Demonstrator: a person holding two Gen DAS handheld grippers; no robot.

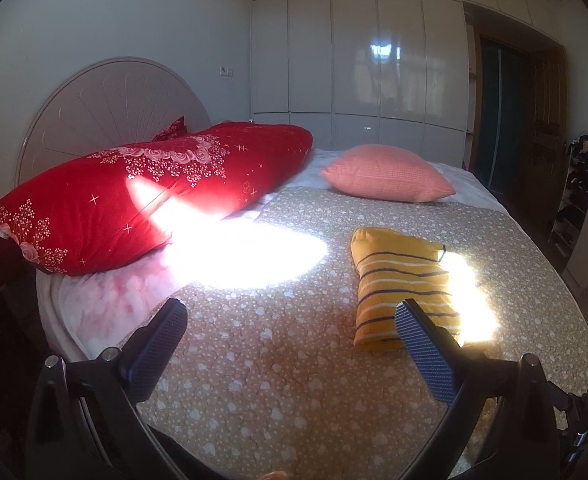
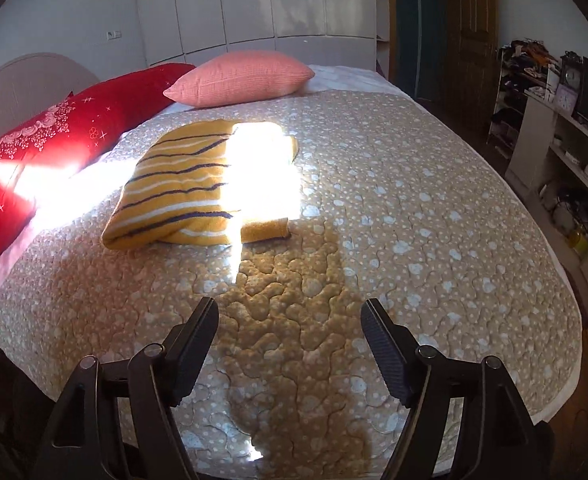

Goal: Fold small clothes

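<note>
A yellow garment with dark and white stripes [image 1: 402,280] lies folded into a compact rectangle on the beige patterned bedspread [image 1: 261,344]. It also shows in the right wrist view [image 2: 185,188], partly washed out by sunlight. My left gripper [image 1: 291,312] is open and empty, held above the bedspread with its right finger in front of the garment's near edge. My right gripper [image 2: 289,312] is open and empty, above the bedspread [image 2: 414,208] and nearer to me than the garment.
A red flowered quilt [image 1: 141,188] and a pink pillow [image 1: 386,172] lie at the head of the bed. White wardrobes [image 1: 358,68] stand behind. Shelves with clutter [image 2: 566,152] stand right of the bed. Bright sun patches [image 1: 245,256] lie on the bedspread.
</note>
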